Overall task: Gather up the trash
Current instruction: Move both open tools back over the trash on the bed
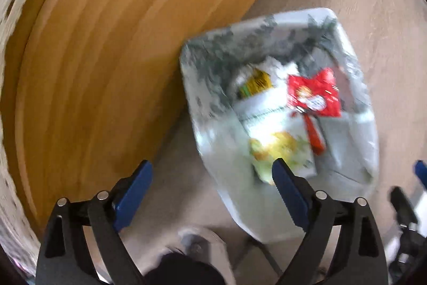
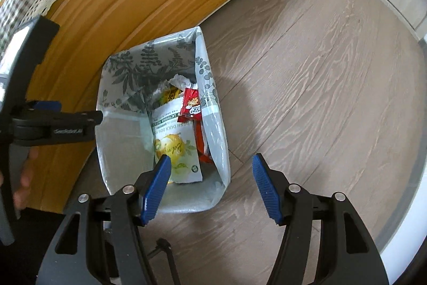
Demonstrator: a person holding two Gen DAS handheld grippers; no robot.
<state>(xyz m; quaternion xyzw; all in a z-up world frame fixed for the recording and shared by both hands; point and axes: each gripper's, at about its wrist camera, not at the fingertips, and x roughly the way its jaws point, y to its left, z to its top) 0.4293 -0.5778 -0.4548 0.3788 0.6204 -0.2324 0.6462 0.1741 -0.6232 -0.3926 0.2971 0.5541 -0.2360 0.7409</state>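
Blue pads of the right gripper [image 2: 210, 184] gape apart, holding nothing, above the trash bag [image 2: 125, 135] on the floor [image 2: 320, 87]. Left gripper [image 1: 212, 176] is spread wide and bare too. Inside lie 1 red wrapper [image 2: 191, 104] and 1 white pouch [image 2: 177, 146]. Wooden furniture [image 2: 128, 2] touches the bag's side.

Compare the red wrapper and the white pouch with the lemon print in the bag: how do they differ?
The red wrapper is small and bright red with a cartoon figure; the white pouch is much larger, mostly white with yellow fruit art and printed text. The red wrapper lies against the bag's right wall and overlaps the pouch's upper corner; the white pouch lies broad across the middle. Both are empty-looking packets inside the leaf-print bag.
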